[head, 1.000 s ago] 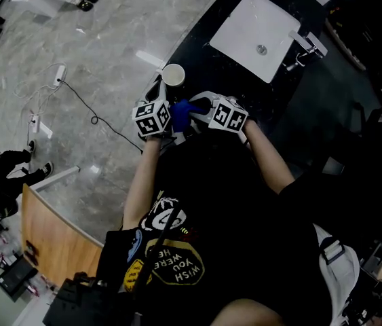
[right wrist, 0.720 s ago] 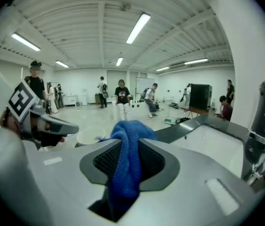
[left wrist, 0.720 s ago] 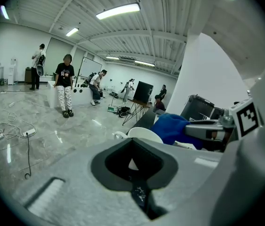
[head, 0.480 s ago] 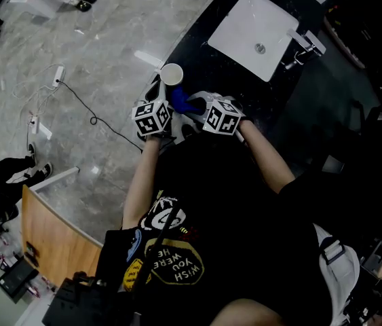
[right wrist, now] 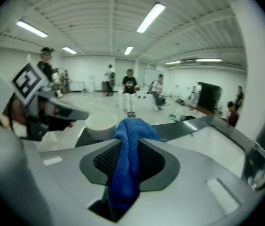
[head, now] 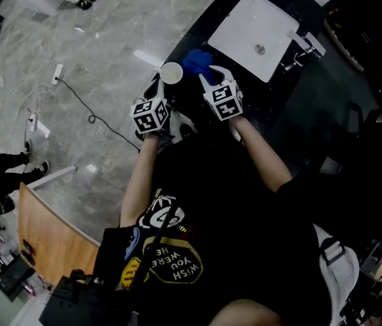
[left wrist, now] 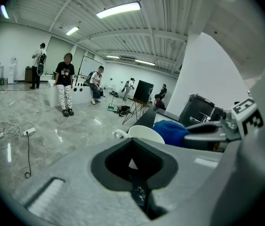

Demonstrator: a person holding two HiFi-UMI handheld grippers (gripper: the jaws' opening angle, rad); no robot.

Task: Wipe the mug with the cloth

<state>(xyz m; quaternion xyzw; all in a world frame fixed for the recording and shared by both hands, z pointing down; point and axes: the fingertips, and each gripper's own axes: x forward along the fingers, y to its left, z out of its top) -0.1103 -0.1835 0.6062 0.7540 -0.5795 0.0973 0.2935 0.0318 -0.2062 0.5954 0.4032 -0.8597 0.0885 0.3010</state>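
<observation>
A white mug (head: 172, 73) sits at the near-left edge of the black counter (head: 235, 80). My left gripper (head: 159, 87) reaches it from below in the head view. In the left gripper view its jaws (left wrist: 133, 161) are closed with a white piece of the mug (left wrist: 144, 134) between them. My right gripper (head: 205, 75) is shut on a blue cloth (head: 196, 61), whose bunched end lies just right of the mug. In the right gripper view the cloth (right wrist: 125, 159) hangs out between the jaws, and the mug (right wrist: 100, 123) stands a little to the left beyond it.
A white square sink (head: 255, 32) with a tap (head: 306, 45) is set in the counter past the cloth. Left of the counter is grey marble floor with a cable and power strip (head: 58, 77). Several people stand far off in the hall (left wrist: 66, 81).
My right gripper has carried the blue cloth away from my body, from between the two grippers up to the right side of the mug, and has rolled. The left gripper and mug stayed put.
</observation>
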